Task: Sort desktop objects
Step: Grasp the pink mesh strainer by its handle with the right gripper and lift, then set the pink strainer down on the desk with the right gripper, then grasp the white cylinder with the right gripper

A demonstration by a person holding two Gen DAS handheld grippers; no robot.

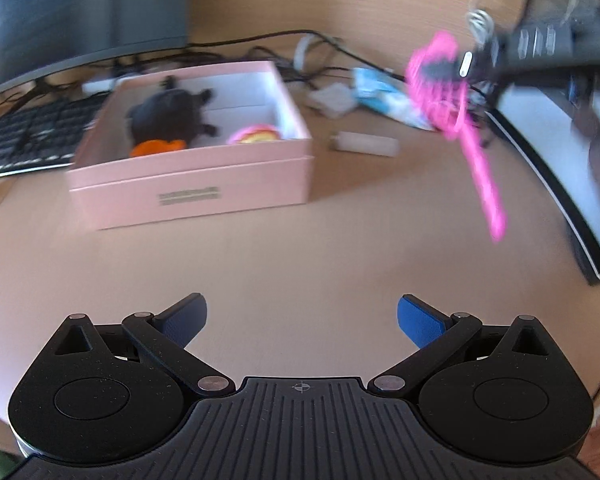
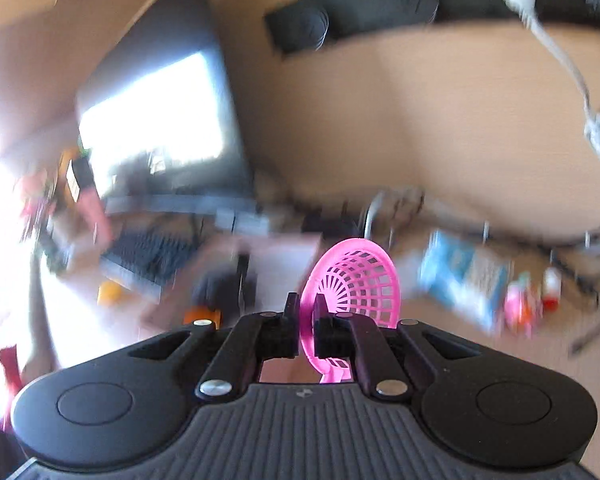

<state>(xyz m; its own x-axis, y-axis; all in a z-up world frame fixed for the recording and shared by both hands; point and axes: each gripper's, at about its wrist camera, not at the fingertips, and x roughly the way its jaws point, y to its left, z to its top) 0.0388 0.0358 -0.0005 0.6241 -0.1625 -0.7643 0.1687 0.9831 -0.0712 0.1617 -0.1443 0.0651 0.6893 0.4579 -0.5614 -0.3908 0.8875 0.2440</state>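
The right gripper [image 2: 306,316] has its jaws clamped on the rim of a pink plastic strainer [image 2: 354,280], a slotted lattice bowl with a long flat handle [image 1: 482,176]. In the left wrist view the strainer hangs in the air at far right, handle slanting down, well above the desk [image 1: 300,248]. The left gripper [image 1: 302,320] stands wide open and empty, nearer. Far left of the strainer sits an open pink box [image 1: 192,184] with a dark turtle toy [image 1: 168,112] inside.
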